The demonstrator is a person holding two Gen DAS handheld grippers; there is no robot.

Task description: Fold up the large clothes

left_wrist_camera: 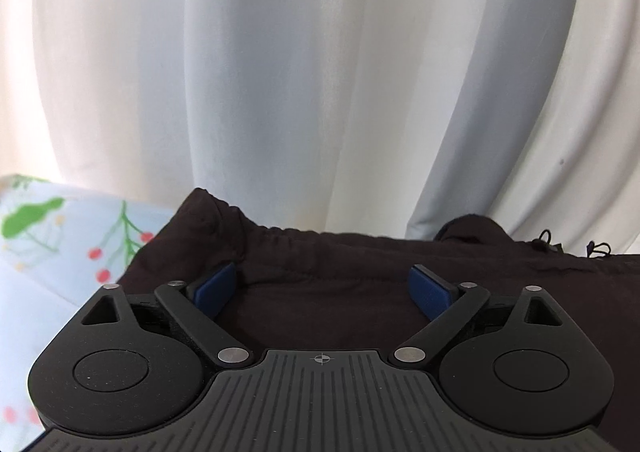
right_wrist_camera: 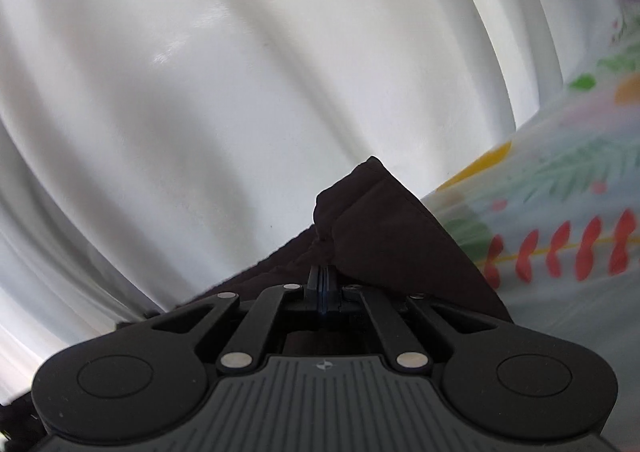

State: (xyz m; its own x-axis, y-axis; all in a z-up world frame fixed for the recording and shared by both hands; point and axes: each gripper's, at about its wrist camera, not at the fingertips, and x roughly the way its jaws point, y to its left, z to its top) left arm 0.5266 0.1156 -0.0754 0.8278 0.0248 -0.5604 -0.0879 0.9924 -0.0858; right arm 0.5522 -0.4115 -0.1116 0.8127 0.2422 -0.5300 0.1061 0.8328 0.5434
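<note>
1. Right now your left hand-held gripper [left_wrist_camera: 323,286] has its jaws spread wide, nothing pinched, blue pads [left_wrist_camera: 214,286] hanging just over the dark garment [left_wrist_camera: 320,264].
2. Your right hand-held gripper [right_wrist_camera: 321,278] is clamped tight on a raised fold of that same garment [right_wrist_camera: 376,220], cloth bunched right at the tips.
3. The garment lies on a floral bedsheet [left_wrist_camera: 48,236], up against the white curtain [left_wrist_camera: 280,72].
4. To do this step well, judging by the layout: keep the right pinch firm, drop the left jaws onto the gathered hem edge ahead of them, bite both layers before you lift.
5. Match both grips along one edge so the fold goes over straight; uneven corners will likely skew it.
6. Left view only: gathered hem, drawcord ends [left_wrist_camera: 596,250] at far right, wide flat spread of cloth.
7. Right view only: the peaked corner standing up above the pinch, sheet [right_wrist_camera: 560,252] with red leaf print on the right side.
8. Neither view shows the whole garment; fold progress can't be told.
</note>
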